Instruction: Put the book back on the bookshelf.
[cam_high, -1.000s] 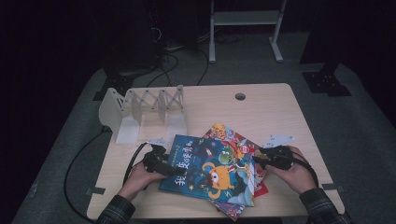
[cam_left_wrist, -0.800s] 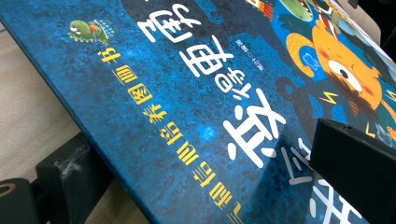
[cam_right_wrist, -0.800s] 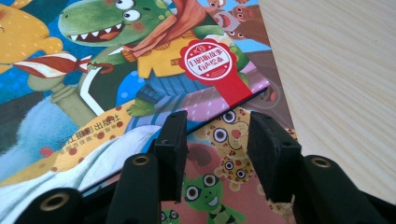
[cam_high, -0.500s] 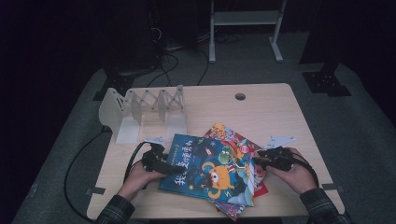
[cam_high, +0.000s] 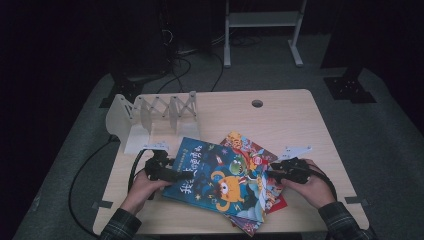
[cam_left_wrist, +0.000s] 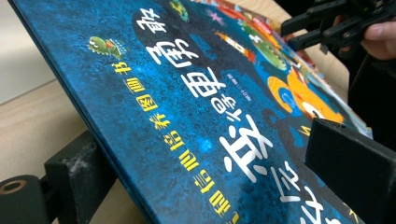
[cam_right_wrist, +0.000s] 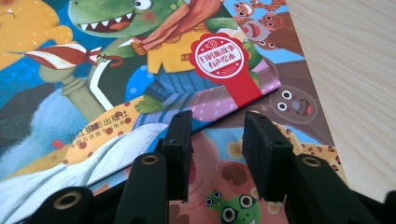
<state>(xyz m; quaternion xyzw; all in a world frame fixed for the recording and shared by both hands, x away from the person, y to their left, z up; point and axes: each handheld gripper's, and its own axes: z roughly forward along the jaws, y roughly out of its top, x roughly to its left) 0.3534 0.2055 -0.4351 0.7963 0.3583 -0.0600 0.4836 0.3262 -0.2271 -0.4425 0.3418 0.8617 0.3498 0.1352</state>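
A white folding rack (cam_high: 152, 117) stands at the far left of the wooden table (cam_high: 280, 125), a small round hole (cam_high: 257, 103) near its far edge, and a white metal stand (cam_high: 262, 30) beyond.

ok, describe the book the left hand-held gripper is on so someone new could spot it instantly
On the wooden table, a fanned pile of picture books lies near the front edge, in front of the white accordion rack. The one you want is the top book, its left edge between the jaws of the left hand-held gripper. Unlike the brighter books under it, its cover is dark blue with white Chinese characters and an orange creature.
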